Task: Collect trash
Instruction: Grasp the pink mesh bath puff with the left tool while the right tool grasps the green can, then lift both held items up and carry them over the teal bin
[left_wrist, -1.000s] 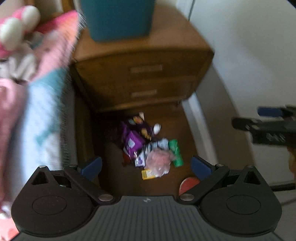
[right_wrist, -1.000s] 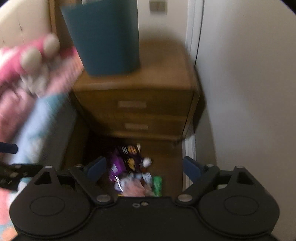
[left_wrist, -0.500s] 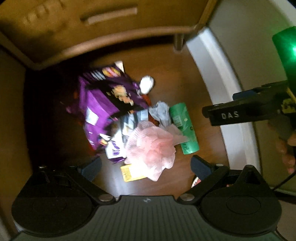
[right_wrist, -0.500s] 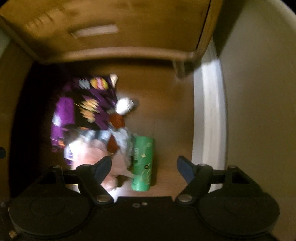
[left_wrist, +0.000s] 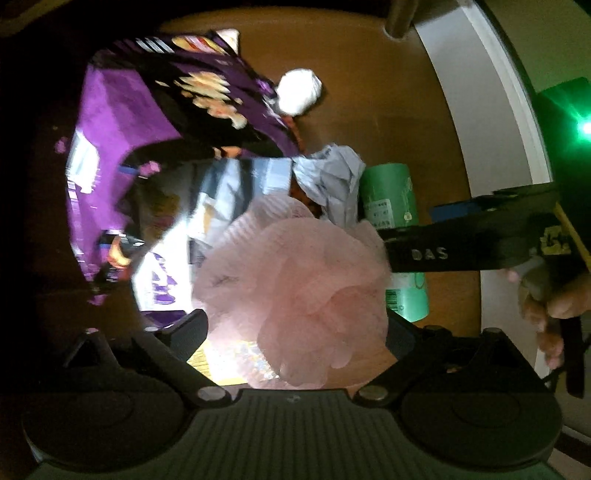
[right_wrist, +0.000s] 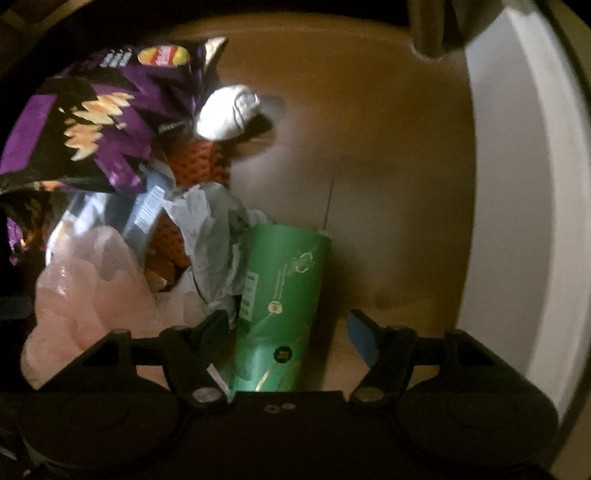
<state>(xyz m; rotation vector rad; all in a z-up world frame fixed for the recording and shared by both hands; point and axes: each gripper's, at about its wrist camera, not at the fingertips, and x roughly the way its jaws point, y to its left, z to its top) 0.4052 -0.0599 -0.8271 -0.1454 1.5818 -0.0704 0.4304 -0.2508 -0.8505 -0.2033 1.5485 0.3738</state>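
Observation:
A heap of trash lies on the wooden floor (left_wrist: 388, 92). A pink mesh puff (left_wrist: 295, 295) sits between the fingers of my left gripper (left_wrist: 295, 332), whose jaws are closing; the pads stand at its sides and I see no squeeze. A green tube-shaped pack (right_wrist: 280, 295) lies between the fingers of my right gripper (right_wrist: 288, 332), also closing, with a gap left at the right pad. Behind lie a purple chip bag (left_wrist: 147, 122), a white crumpled ball (right_wrist: 229, 110), crumpled grey paper (right_wrist: 210, 229) and orange netting (right_wrist: 199, 162).
A white skirting board (right_wrist: 517, 184) runs along the right, with a dark furniture leg (right_wrist: 432, 33) at the top. In the left wrist view the right gripper's finger (left_wrist: 424, 254) reaches in over the green pack (left_wrist: 391, 199), held by a hand (left_wrist: 546, 306).
Both grippers have dropped from above the wooden drawer unit down onto the trash heap. Each pair of jaws has narrowed, the puff and the green pack now lying between them.

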